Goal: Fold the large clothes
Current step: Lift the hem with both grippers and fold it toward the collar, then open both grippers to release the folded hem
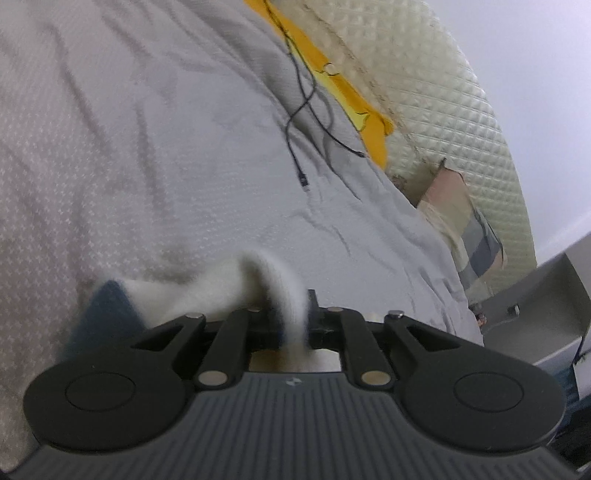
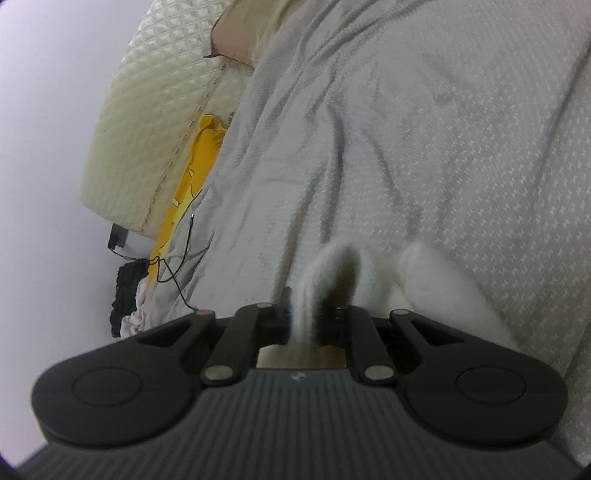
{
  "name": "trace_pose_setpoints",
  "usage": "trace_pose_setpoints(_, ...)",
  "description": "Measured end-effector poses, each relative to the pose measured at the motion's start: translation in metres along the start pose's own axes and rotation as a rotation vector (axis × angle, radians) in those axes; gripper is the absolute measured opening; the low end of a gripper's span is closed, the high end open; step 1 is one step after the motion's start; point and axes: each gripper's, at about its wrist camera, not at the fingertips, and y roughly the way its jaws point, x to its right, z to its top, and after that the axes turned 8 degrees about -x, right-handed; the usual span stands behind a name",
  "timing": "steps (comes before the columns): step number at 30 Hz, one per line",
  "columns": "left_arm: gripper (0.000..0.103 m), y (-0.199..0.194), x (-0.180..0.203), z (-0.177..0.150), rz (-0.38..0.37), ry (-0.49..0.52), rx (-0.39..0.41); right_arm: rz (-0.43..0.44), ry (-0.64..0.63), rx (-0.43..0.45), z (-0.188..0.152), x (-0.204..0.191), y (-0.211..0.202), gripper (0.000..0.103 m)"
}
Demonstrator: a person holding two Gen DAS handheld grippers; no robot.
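Two views look forward along a pair of hand-held black grippers, both held over a bed.

In the left wrist view, the left gripper (image 1: 295,326) has its jaws drawn narrow and pinched on a loop of fuzzy white garment (image 1: 255,286). The white fabric arches up in front of the jaws and spreads to the left, where a dark blue patch (image 1: 105,314) of cloth shows beside it; whether that patch belongs to the same garment cannot be told. Beneath lies a pale grey bedsheet (image 1: 155,147) with a small woven pattern and many creases. A thin black cable (image 1: 303,107) snakes across the sheet toward its far edge. Along that far edge lies a strip of yellow cloth (image 1: 343,85), pressed against a cream quilted headboard (image 1: 443,92). A pillow (image 1: 461,218) in beige with grey-blue stripes leans at the headboard, to the right.

In the right wrist view, the right gripper (image 2: 303,325) likewise has its jaws closed narrow on a fold of the white garment (image 2: 424,273), which rises in a loop between the fingers and bulges out to the right on the bedsheet (image 2: 443,129). The yellow cloth (image 2: 195,173) and cream headboard (image 2: 147,110) sit at the left, with the black cable (image 2: 177,273) trailing over the sheet's left edge near a small dark crumpled item (image 2: 123,291). A beige pillow (image 2: 243,33) peeks in at the top.
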Motion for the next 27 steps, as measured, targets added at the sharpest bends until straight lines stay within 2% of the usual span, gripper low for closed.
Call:
trace_pose_setpoints(1,0.035,-0.003,0.003,0.000,-0.008,0.002,0.005,0.005,-0.008,0.001,-0.001,-0.003,-0.003,0.022)
trace_pose_setpoints(2,0.055,-0.010,0.006,-0.003,-0.020,0.005,0.019,0.015,-0.012,0.003,-0.001,-0.006,-0.006,0.037)
trace_pose_setpoints(3,0.064,-0.016,0.009,-0.004,-0.044,0.012,0.043,0.031,-0.014,0.009,-0.003,-0.010,-0.009,0.055)
trace_pose_setpoints(5,0.065,-0.032,0.021,-0.008,-0.072,0.051,0.075,0.078,-0.030,0.022,-0.007,-0.019,-0.020,0.071)
trace_pose_setpoints(9,0.068,-0.050,0.046,-0.020,-0.097,0.165,0.094,0.080,-0.164,0.038,-0.018,-0.046,-0.043,0.071)
trace_pose_setpoints(14,0.068,-0.056,0.076,-0.050,-0.037,0.334,0.097,0.049,-0.319,0.049,-0.038,-0.070,-0.060,0.071)
trace_pose_setpoints(19,0.068,-0.060,0.084,-0.067,0.049,0.406,0.063,-0.008,-0.378,0.018,-0.050,-0.075,-0.060,0.071)
trace_pose_setpoints(22,0.068,-0.067,0.083,-0.067,0.052,0.431,0.071,-0.046,-0.404,0.001,-0.055,-0.077,-0.060,0.070)
trace_pose_setpoints(24,0.068,-0.065,0.083,-0.067,0.057,0.448,0.018,-0.087,-0.447,-0.026,-0.058,-0.081,-0.053,0.070)
trace_pose_setpoints(27,0.068,-0.047,0.085,-0.074,0.086,0.513,-0.114,-0.174,-0.512,-0.065,-0.065,-0.082,-0.035,0.068)
